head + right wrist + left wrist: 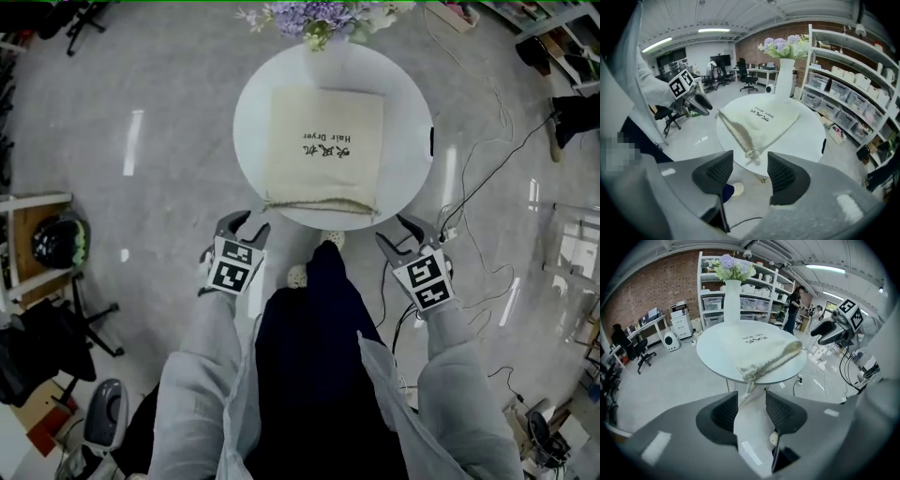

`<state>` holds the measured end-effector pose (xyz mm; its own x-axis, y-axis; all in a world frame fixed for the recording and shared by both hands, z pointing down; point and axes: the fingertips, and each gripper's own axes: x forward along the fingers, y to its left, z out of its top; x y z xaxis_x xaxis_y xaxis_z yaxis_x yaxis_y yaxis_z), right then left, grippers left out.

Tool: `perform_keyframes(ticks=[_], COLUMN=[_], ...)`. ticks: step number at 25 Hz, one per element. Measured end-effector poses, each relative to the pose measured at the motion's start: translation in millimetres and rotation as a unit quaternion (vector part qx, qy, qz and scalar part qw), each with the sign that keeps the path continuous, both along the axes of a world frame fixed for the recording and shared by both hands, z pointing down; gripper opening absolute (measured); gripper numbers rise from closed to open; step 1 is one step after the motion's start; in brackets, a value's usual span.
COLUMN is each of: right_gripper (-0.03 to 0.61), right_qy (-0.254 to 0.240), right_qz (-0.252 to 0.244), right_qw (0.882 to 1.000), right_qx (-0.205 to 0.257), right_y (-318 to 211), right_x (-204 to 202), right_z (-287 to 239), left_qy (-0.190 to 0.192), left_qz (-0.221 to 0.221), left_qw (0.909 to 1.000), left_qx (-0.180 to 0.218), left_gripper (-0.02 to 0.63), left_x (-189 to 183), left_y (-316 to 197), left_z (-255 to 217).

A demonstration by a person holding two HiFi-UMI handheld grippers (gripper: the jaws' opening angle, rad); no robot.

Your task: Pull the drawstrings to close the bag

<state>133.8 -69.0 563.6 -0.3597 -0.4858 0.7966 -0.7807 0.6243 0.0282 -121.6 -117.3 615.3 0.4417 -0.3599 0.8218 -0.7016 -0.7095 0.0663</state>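
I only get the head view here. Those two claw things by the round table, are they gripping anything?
Observer: No. The left gripper view shows the left gripper with its jaws apart and nothing pinched. The drawstring of the bag dangles off the table in line with the gap.
Operator: And the other one?
Observer: The right gripper is open too, with a knotted drawstring end straight ahead of its jaws.
Operator: What holds the flowers?
Observer: A tall white vase, which the blooms hide from above.
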Motion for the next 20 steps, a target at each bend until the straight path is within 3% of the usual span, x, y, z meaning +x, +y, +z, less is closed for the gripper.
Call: perform_keyframes(ticks=[4,10,20], right_gripper=[0.213,0.187,0.138], right_qy=[0.064,0.126,0.194], right_qz=[-0.082,-0.207,-0.314], right_qw=[0.994,0.97,0.929], right_qx=[-0.012,-0.031,-0.02], right_y=[-12.4,-18.1,-19.0], right_x=[5.3,2.3,-12.6], right_z=[17.9,41.6,55.1], left_qy=[-0.037,-0.071,-0.073], left_qz=[0.023,0.052,0.06], left_qw=[0.999,0.9959,0.9949], left_qx=[-0.01,-0.022,-0.035], left_gripper=[0.206,0.204,0.199], left_x=[1.9,9.7,26.6], left_y=[-5.8,-9.5,-11.5], left_z=[14.7,21.7,29.4])
